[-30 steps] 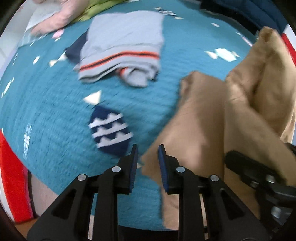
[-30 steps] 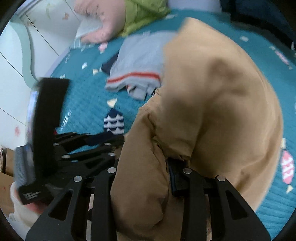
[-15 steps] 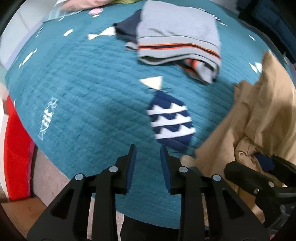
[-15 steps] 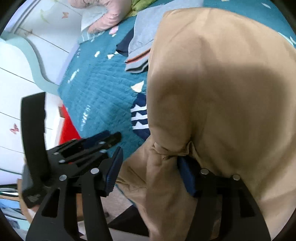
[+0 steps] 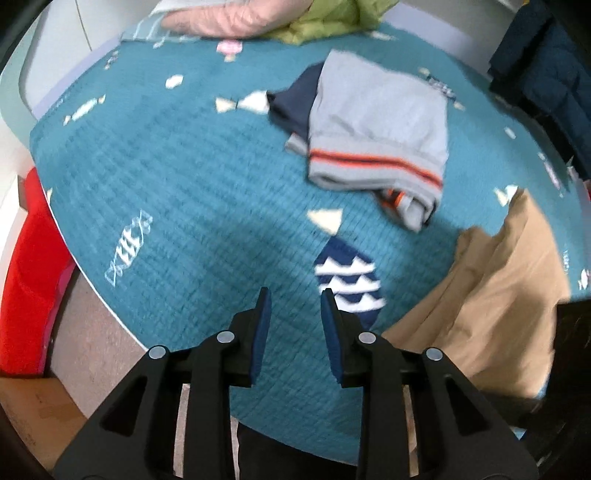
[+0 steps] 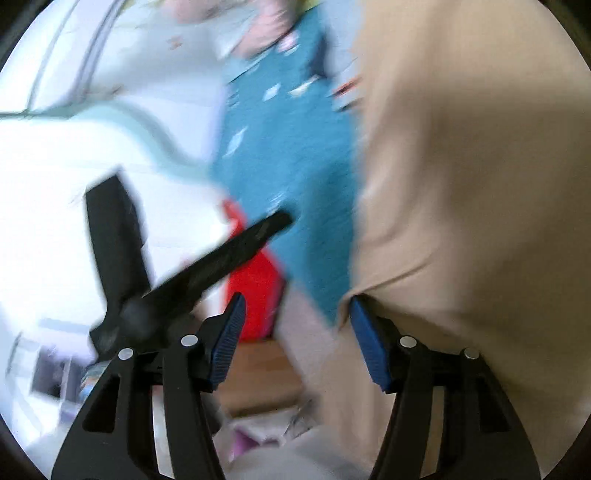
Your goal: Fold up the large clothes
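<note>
Presently listed, left wrist view: left gripper [image 5: 294,295], lower centre of frame, fingers parted by a narrow gap with nothing between them, poised over the teal quilt [image 5: 192,177]. Tan garment [image 5: 506,306], the task's thing, heaped at the right edge of the frame, lying on the quilt. Grey folded garment with orange stripe [image 5: 380,133], upper centre right, resting on the quilt with a navy piece under its left edge. Navy patch with white wave marks [image 5: 349,280], printed on the quilt just beyond the right fingertip. Pink pillow [image 5: 221,20] and green cloth [image 5: 328,18] along the top edge. Dark blue clothing [image 5: 543,70], upper right corner. Red item [image 5: 31,277], left edge, below the quilt's border. Brown floor strip beside it, lower left.

Right wrist view only: right gripper [image 6: 295,304], lower centre, fingers spread wide; the tan garment [image 6: 472,184] fills the right half of the frame and drapes against the right finger [image 6: 367,343], its lower edge touching the pad, with no cloth between the two fingers. This view is heavily blurred. The left gripper [image 6: 207,273] appears as a dark bar crossing the left centre, blocking part of the white furniture behind it. Teal quilt [image 6: 291,158] shows as a strip in the upper centre; red item [image 6: 255,291] sits below it. The garment hides everything on the quilt to the right.
</note>
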Demonstrator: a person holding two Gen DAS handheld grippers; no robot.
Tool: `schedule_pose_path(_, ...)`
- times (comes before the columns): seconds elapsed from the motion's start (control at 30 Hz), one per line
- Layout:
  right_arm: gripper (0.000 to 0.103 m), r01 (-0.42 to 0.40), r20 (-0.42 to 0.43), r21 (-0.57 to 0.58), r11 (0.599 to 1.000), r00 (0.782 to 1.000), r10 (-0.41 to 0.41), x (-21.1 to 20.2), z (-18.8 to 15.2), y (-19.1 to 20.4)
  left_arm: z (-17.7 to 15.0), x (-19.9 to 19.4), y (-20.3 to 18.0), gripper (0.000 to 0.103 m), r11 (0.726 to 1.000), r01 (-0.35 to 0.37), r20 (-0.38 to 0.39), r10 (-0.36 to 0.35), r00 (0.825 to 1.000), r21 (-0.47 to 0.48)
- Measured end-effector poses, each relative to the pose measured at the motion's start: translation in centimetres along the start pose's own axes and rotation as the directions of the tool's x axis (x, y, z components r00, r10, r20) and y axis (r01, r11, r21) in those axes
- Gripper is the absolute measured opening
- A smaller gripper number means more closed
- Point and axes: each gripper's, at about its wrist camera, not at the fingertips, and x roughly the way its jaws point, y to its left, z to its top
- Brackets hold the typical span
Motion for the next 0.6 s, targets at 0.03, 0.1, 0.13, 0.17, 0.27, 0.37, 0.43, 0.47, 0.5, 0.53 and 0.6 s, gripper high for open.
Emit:
schedule_pose_path(0.03, 0.057, 0.045, -0.026, -0.006, 0.999, 0.999, -0.045, 0.8, -0.6, -0.1, 0.3, -0.6, -0.4, 0.033, 1.000, 0.003, 0.022, -0.003, 1.000, 0.006)
schedule_pose_path(0.1, 0.056, 0.085, -0.090, 0.006, 0.996, 0.992, -0.084, 2.4, -0.9, -0.8, 1.0, -1.4, -0.8, 0.033, 1.000, 0.010, 0.056, -0.011, 0.998, 0.013)
schedule_pose_path(0.13, 0.055, 0.086, -0.124, 0.027, 0.996, 0.989, -0.082, 3.0, -1.0, -1.4, 1.2, -1.8, -1.0, 0.033, 1.000, 0.014, 0.070, -0.015, 0.997, 0.011)
schedule_pose_path(0.17, 0.054, 0.076, -0.148, 0.038, 0.996, 0.986, -0.070, 3.2, -1.1, -1.6, 1.4, -2.1, -1.1, 0.033, 1.000, 0.018, 0.077, -0.019, 0.997, 0.007)
schedule_pose_path(0.27, 0.053, 0.096, -0.112, -0.016, 0.995, 0.989, -0.098, 2.1, -0.9, -0.3, 1.9, -3.1, -1.8, 0.033, 0.999, 0.031, 0.102, -0.034, 0.994, 0.025)
schedule_pose_path(0.37, 0.056, 0.161, 0.055, -0.132, 0.978, 0.986, -0.154, -2.6, -1.0, 3.0, 2.4, -4.1, -2.6, 0.033, 0.999, 0.015, 0.135, -0.021, 0.991, 0.045)
schedule_pose_path(0.43, 0.056, 0.242, 0.194, -0.162, 0.957, 0.958, -0.210, -6.6, -1.7, 4.3, 2.6, -4.7, -3.4, 0.033, 0.997, 0.041, 0.145, -0.051, 0.988, 0.067)
schedule_pose_path(0.47, 0.056, 0.277, 0.272, -0.156, 0.948, 0.935, -0.229, -9.0, -2.1, 4.8, 2.6, -4.9, -3.9, 0.033, 0.995, 0.055, 0.150, -0.067, 0.986, 0.081)
schedule_pose_path(0.5, 0.056, 0.295, 0.317, -0.145, 0.944, 0.918, -0.238, -10.4, -2.5, 4.9, 2.6, -5.3, -4.7, 0.033, 0.992, 0.072, 0.155, -0.088, 0.984, 0.101)
schedule_pose_path(0.53, 0.055, 0.343, 0.394, -0.108, 0.933, 0.876, -0.276, -12.9, -2.9, 4.9, 2.6, -5.6, -5.4, 0.033, 0.989, 0.088, 0.160, -0.106, 0.981, 0.120)
schedule_pose_path(0.6, 0.050, 0.490, 0.511, 0.004, 0.872, 0.749, -0.423, -16.4, -3.5, 4.6, 2.5, -6.4, -7.7, 0.033, 0.971, 0.151, 0.168, -0.183, 0.969, 0.184)
